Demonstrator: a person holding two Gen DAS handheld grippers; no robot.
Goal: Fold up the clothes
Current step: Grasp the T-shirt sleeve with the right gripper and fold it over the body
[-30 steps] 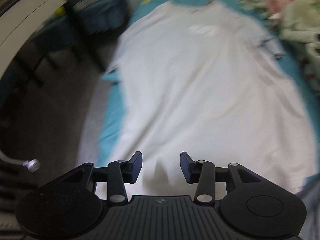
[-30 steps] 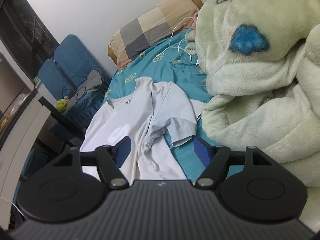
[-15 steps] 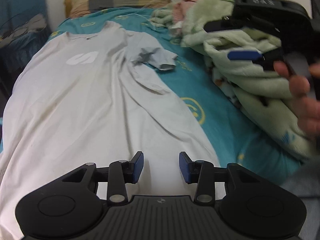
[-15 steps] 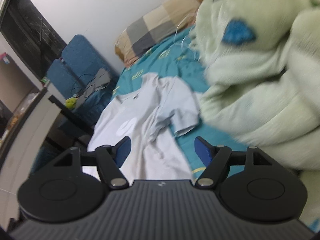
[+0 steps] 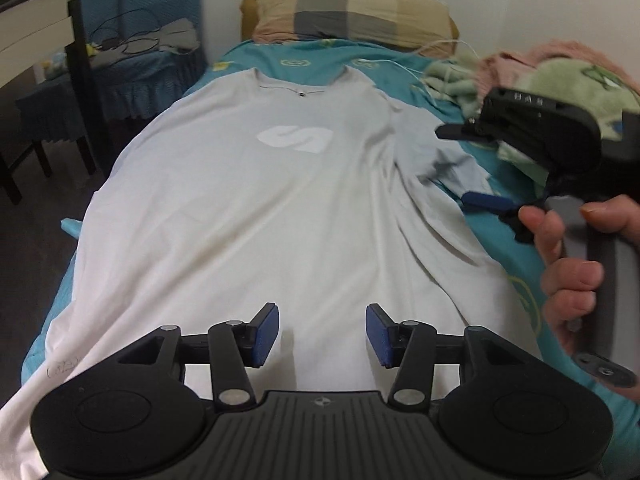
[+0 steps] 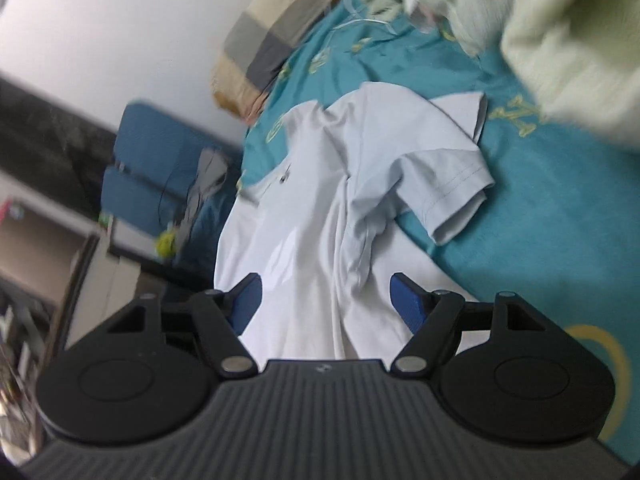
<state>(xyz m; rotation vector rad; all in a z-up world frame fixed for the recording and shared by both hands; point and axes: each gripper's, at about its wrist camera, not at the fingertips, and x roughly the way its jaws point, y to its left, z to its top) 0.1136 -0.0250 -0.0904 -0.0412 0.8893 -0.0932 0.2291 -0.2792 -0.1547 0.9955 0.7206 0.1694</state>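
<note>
A white T-shirt point(image 5: 256, 208) with a pale logo lies spread face up on the teal bedsheet point(image 5: 500, 256), collar toward the pillow. Its right sleeve point(image 6: 444, 188) is crumpled and partly folded over. My left gripper point(image 5: 322, 334) is open and empty, low over the shirt's hem end. My right gripper point(image 6: 326, 300) is open and empty, tilted, above the shirt's right side near the sleeve. It also shows in the left wrist view point(image 5: 472, 168), held in a hand at the right.
A checked pillow point(image 5: 348, 12) lies at the head of the bed. A pale green fleece blanket point(image 6: 540, 32) is heaped along the bed's right side. A blue chair point(image 5: 132, 68) with cables and a dark table stand left of the bed.
My left gripper swung from the bed's left edge to face straight up the shirt. My right gripper moved left, down and tilted toward the crumpled sleeve. Both stayed open.
</note>
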